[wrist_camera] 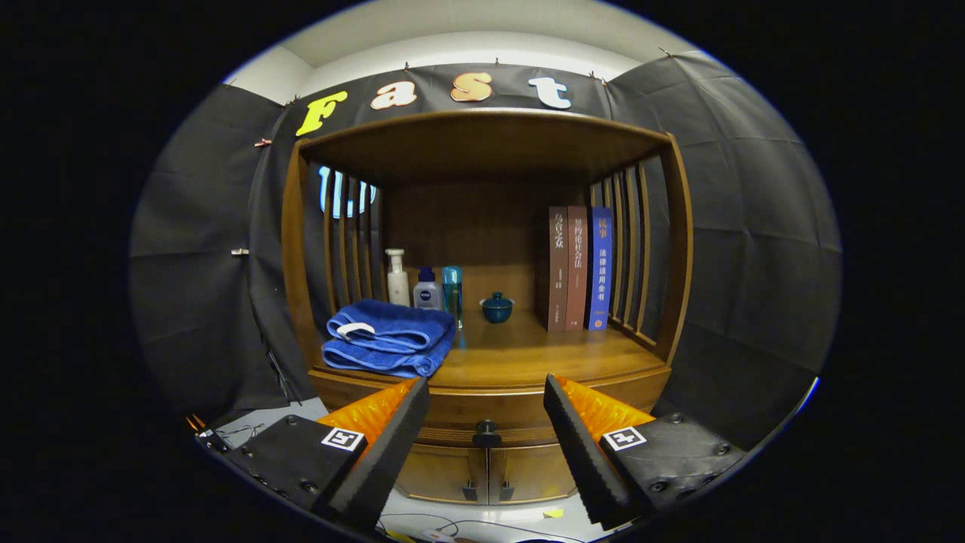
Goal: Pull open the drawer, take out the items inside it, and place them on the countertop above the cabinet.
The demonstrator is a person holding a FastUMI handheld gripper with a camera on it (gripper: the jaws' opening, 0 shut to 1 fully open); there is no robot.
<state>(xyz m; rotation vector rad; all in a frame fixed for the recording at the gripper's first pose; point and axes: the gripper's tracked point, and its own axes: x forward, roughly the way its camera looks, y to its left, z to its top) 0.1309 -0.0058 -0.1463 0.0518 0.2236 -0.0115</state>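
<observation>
Claw level, its two fingers spread wide apart, empty.

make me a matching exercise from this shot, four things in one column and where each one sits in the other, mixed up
Things
1. folded blue towel
2. small dark teal lidded cup
3. three upright books
4. dark round drawer knob

Places
A. against the slatted right side of the wooden cabinet
B. between the open fingers of the gripper, on the shut drawer front
C. left part of the countertop, in front of the bottles
D. middle of the countertop, between the bottles and the books

Pairs: 1-C, 2-D, 3-A, 4-B
</observation>
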